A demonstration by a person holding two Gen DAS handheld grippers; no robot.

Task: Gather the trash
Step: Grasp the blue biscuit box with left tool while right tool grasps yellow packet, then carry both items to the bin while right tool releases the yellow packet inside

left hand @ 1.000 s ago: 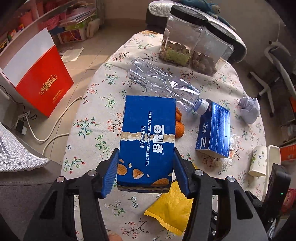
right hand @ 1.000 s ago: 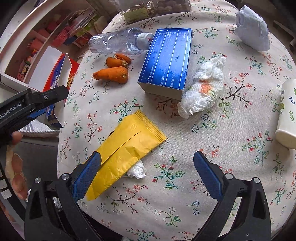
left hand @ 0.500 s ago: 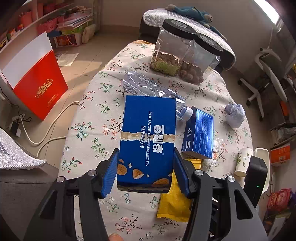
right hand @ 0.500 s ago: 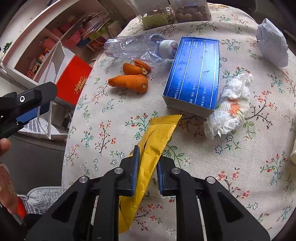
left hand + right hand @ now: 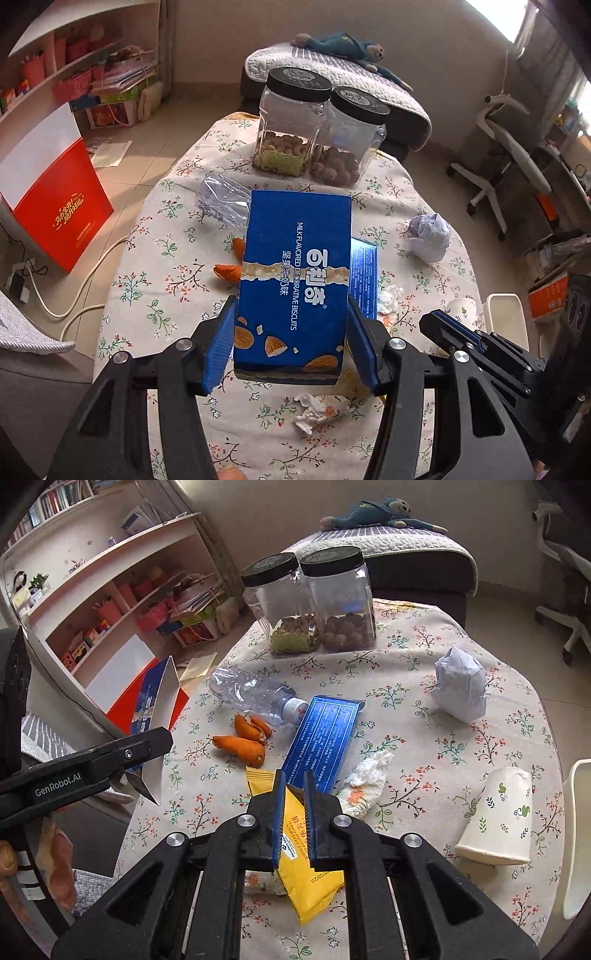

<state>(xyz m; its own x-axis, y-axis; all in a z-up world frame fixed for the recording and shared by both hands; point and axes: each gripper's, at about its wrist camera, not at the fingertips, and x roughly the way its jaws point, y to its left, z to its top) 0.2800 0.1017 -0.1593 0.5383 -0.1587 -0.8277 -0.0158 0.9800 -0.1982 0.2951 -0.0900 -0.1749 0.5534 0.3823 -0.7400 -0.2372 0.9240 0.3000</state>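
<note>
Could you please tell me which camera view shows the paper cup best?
The right wrist view: the paper cup lies on its side, fully visible, near the table's right edge. In the left wrist view only its white top peeks out behind the right gripper.

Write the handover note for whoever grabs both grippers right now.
Left gripper: shut on the blue biscuit box, held above the table.
Right gripper: shut on the yellow wrapper, lifted off the cloth.
Done: two pieces picked up, neither binned yet.
Left on the table: empty bottle, orange peels, second blue box, stained tissue, crumpled paper ball, tipped paper cup, small tissue wad.
The two nut jars look like keepers, not trash.
</note>
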